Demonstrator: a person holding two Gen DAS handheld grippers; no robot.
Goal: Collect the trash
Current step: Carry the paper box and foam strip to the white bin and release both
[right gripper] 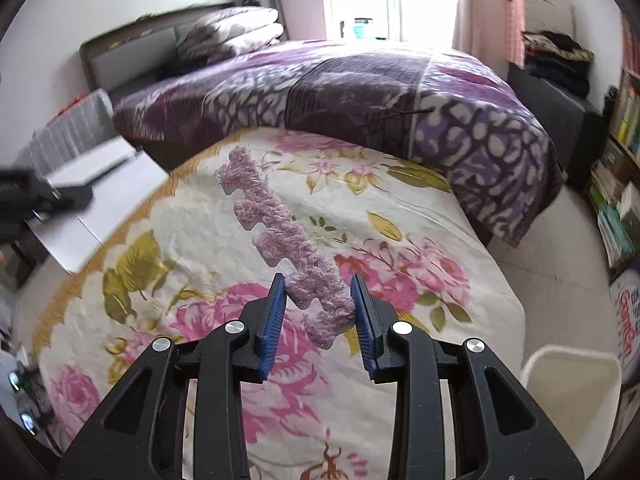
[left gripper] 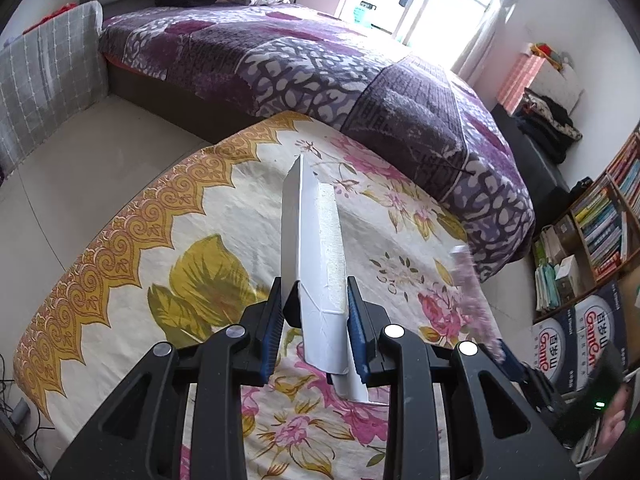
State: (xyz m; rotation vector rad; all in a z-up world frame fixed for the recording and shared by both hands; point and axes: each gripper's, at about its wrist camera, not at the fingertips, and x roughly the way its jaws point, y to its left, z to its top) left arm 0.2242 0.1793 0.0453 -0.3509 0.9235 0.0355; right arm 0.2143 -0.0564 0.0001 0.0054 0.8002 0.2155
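My left gripper (left gripper: 316, 300) is shut on a long white foam and cardboard slab (left gripper: 312, 248), held on edge above the flowered cloth (left gripper: 160, 240). My right gripper (right gripper: 320, 300) is shut on a fuzzy pink notched foam strip (right gripper: 280, 232), held above the same cloth (right gripper: 420, 300). The strip and right gripper show blurred at the right of the left wrist view (left gripper: 476, 300). The slab and left gripper show blurred at the left of the right wrist view (right gripper: 96, 196).
A bed with a purple patterned blanket (left gripper: 320, 72) stands behind the cloth. A white bin (right gripper: 568, 400) sits low at the right. Bookshelves (left gripper: 600, 232) and cartons (left gripper: 580, 332) line the right wall. A grey checked box (left gripper: 44, 80) is at the left.
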